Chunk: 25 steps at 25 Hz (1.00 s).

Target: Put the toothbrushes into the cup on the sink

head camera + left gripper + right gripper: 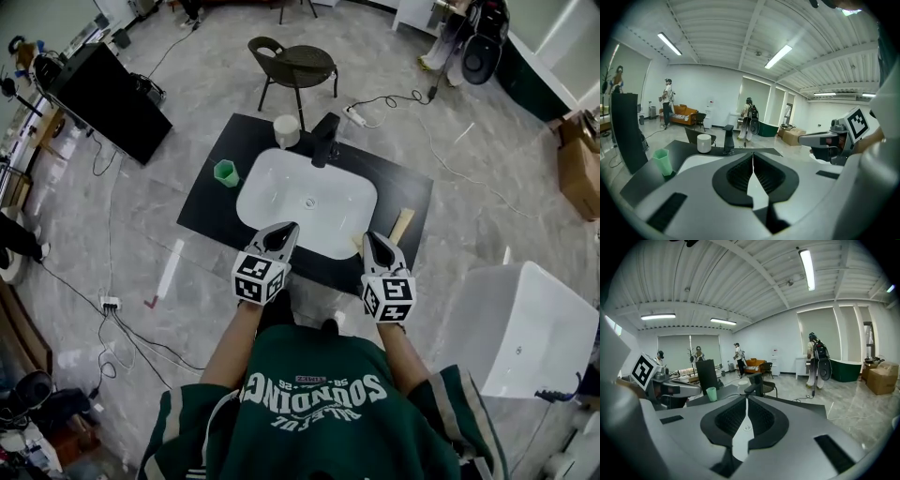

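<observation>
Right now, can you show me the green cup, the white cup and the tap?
green cup point(226, 175): head view, on its near side.
white cup point(287, 137): head view, on its side, below the rim.
tap point(324, 141): head view, on its black body.

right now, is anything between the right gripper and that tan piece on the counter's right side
Nothing visible stands in the way: the right gripper, jaws shut, hovers right next to the tan piece.
</observation>
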### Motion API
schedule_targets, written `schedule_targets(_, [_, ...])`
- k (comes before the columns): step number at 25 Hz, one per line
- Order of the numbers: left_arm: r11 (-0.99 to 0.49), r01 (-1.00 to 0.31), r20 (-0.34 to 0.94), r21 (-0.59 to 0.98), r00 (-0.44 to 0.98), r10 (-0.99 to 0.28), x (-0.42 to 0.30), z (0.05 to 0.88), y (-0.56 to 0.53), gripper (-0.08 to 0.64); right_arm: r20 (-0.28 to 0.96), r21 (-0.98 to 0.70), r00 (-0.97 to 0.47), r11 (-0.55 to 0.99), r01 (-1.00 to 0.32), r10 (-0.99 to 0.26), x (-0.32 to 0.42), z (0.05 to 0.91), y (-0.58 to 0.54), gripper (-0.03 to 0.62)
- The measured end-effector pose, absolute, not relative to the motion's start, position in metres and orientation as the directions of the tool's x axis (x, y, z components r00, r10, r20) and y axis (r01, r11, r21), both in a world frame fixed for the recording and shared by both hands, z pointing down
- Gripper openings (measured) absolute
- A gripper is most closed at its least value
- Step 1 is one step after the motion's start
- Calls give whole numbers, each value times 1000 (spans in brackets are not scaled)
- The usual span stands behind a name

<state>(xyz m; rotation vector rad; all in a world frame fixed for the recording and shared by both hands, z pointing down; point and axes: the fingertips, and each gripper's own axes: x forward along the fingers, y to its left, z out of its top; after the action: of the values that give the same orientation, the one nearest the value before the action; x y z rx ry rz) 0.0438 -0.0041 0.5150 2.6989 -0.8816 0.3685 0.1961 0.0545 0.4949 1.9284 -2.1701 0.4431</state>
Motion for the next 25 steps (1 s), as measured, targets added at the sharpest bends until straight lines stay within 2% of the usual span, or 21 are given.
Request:
schedule_targets(13, [-874,-429,353,228,873,-336,25,527,-126,14,417,-70,39,-75,-995,-908,153,502,-51,43])
schedule_targets(25, [-920,-273,368,281,916,-159,23,547,-166,14,532,-27,171,-218,-976,-829,140,533,-66,44])
